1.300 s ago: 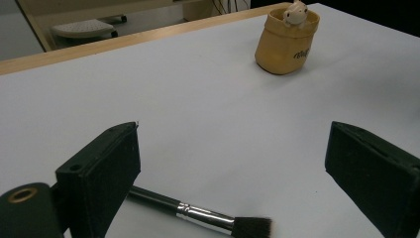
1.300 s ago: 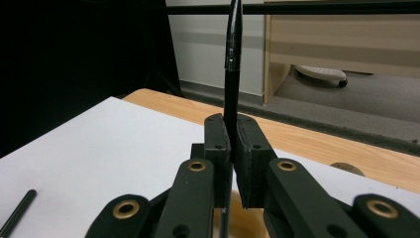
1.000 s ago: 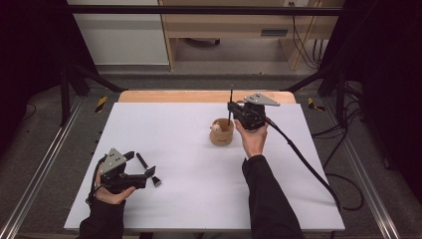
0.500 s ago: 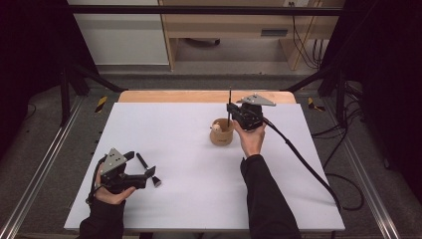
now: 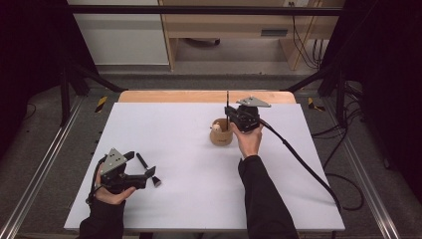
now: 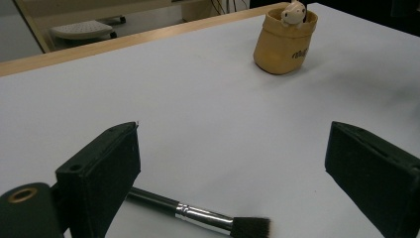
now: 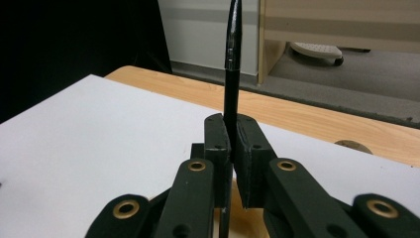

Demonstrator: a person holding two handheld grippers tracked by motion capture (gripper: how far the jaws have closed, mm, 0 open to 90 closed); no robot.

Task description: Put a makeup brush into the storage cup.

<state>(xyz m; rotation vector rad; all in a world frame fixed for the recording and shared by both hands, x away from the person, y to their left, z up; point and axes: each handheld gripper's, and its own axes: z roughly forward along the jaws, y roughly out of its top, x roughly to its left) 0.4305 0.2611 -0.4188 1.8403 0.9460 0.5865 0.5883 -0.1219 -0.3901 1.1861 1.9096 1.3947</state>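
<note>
A tan cup [image 5: 221, 135] stands right of the table's middle, with a small white figure [image 6: 294, 11] sticking out of it. Directly over the cup, my right gripper [image 5: 230, 119] is shut on a thin black handle [image 7: 232, 64] that points straight up. The handle's lower end is hidden behind the jaws. Near the front left, a dark brush [image 6: 198, 215] with a silver ferrule lies flat on the white table [image 5: 174, 124]. My left gripper [image 6: 233, 163] rests low beside it, jaws wide open, the brush partly under the left jaw. The same cup [image 6: 285, 42] sits far beyond.
A wooden strip [image 5: 199, 96] borders the table's far edge, with shelving and cables on the floor beyond. A thick black cable [image 5: 298, 159] trails from the right gripper across the table's right side. Metal rails flank the table.
</note>
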